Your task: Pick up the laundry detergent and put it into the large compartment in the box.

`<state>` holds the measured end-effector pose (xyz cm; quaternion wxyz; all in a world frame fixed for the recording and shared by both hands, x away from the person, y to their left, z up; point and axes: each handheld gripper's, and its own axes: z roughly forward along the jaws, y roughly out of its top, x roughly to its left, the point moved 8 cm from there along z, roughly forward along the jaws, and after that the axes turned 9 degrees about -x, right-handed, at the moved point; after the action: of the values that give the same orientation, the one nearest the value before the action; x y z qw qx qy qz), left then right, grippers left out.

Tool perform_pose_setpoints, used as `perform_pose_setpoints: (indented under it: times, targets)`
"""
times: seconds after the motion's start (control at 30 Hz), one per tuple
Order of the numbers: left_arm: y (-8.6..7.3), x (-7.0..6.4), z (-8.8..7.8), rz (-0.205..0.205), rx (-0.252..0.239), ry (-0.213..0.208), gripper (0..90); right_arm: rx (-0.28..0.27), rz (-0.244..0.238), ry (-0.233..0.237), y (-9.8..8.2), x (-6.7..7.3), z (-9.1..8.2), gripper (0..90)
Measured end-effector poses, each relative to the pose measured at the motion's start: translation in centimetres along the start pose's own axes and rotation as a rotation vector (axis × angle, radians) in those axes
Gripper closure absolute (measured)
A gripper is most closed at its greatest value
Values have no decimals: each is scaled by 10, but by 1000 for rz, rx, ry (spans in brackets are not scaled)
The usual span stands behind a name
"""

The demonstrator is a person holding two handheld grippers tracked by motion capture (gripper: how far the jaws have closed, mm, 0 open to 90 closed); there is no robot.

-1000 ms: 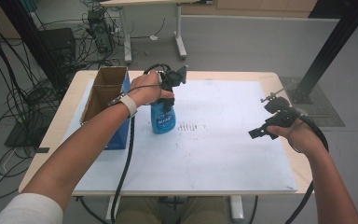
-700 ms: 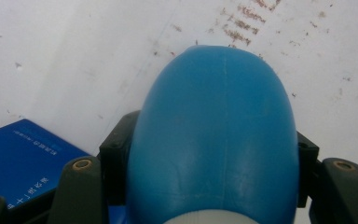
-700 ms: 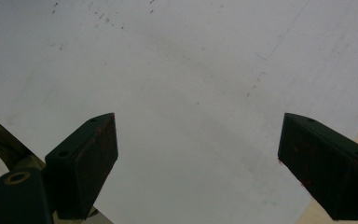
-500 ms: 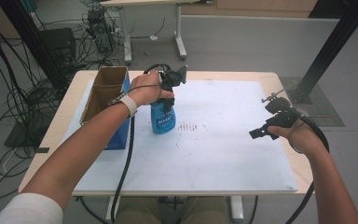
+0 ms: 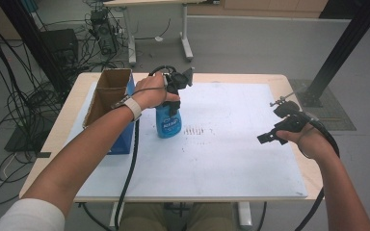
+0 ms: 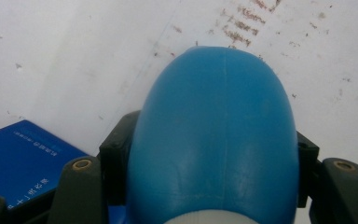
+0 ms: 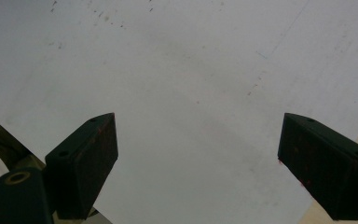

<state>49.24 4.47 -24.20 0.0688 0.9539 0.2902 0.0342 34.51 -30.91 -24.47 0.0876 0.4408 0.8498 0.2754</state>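
1. The blue bottle (image 5: pixel 168 121) stands upright on the white sheet (image 5: pixel 221 159) left of centre in the high view, just right of the open cardboard box (image 5: pixel 107 96).
2. My left gripper (image 5: pixel 173 98) comes down on it from above; in the left gripper view its fingers (image 6: pixel 116 154) press both flanks of the bottle's blue shoulder (image 6: pixel 219 130), so I read the grip as closed on the bottle.
3. My right gripper (image 5: pixel 270 137) hangs at the right of the high view, well apart from the bottle, its fingers (image 7: pixel 86 158) spread wide over the bare sheet with nothing between them.
4. To lift well, I would keep the bottle vertical and rise straight, since the rounded shoulder could slip downward through the pads.
5. I would steer clear of the box wall and the scuffed marks (image 5: pixel 196 130) near the bottle on the tabletop (image 5: pixel 77 103).
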Motion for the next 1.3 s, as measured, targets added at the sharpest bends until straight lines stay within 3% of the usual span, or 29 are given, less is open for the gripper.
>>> perform_pose_setpoints:
  times: [1.3]
  targets:
    - [0, 0, 0, -6, -2, -3, 375, 0, 3, 0, -1, -1, 0, 121]
